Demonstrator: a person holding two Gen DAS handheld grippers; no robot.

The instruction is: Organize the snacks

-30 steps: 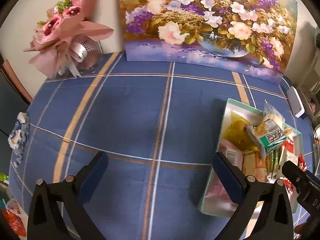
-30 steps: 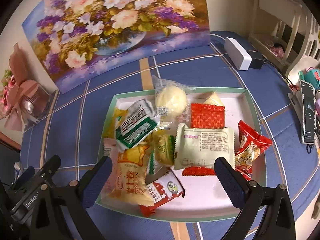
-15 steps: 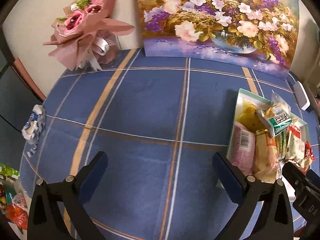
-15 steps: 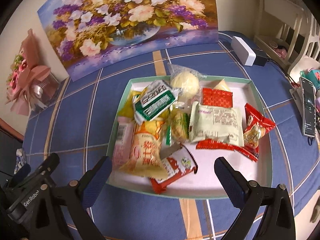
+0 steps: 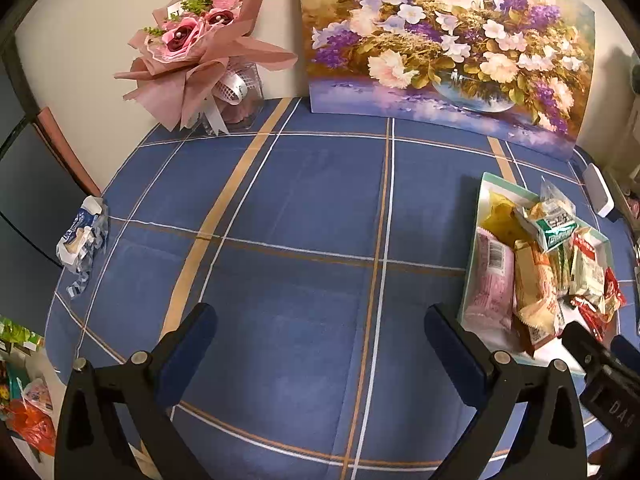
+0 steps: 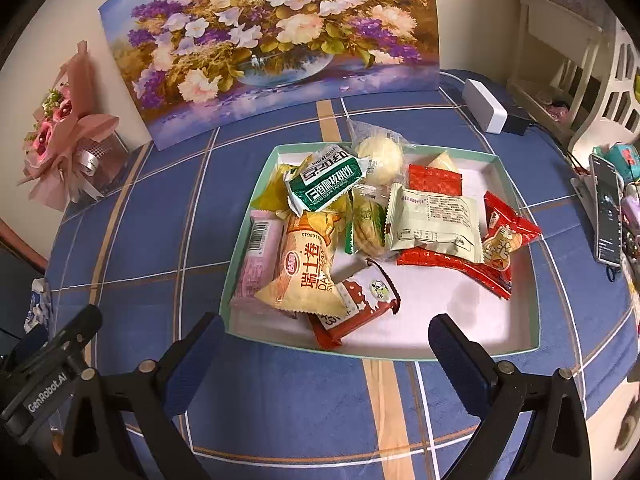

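Observation:
A shallow box with a mint green rim (image 6: 532, 292) sits on the blue plaid tablecloth and holds several wrapped snacks: a green and white pack (image 6: 324, 184), a yellow roll pack (image 6: 308, 272), a pale green pack (image 6: 436, 220), red packs (image 6: 504, 236) and a pink pack (image 6: 256, 264). The box also shows at the right of the left wrist view (image 5: 486, 184). My right gripper (image 6: 324, 344) is open and empty, held just before the box's near edge. My left gripper (image 5: 320, 336) is open and empty over bare cloth, left of the box.
A flower painting (image 6: 272, 40) leans on the back wall. A pink bouquet (image 5: 200, 52) stands at the back left. A crumpled blue and white wrapper (image 5: 80, 236) lies at the left edge. A white device (image 6: 484, 106) and a phone (image 6: 608, 208) are to the right.
Both grippers have pulled back and risen, so the box and table look smaller and farther. The snacks have not moved. Both grippers stay open.

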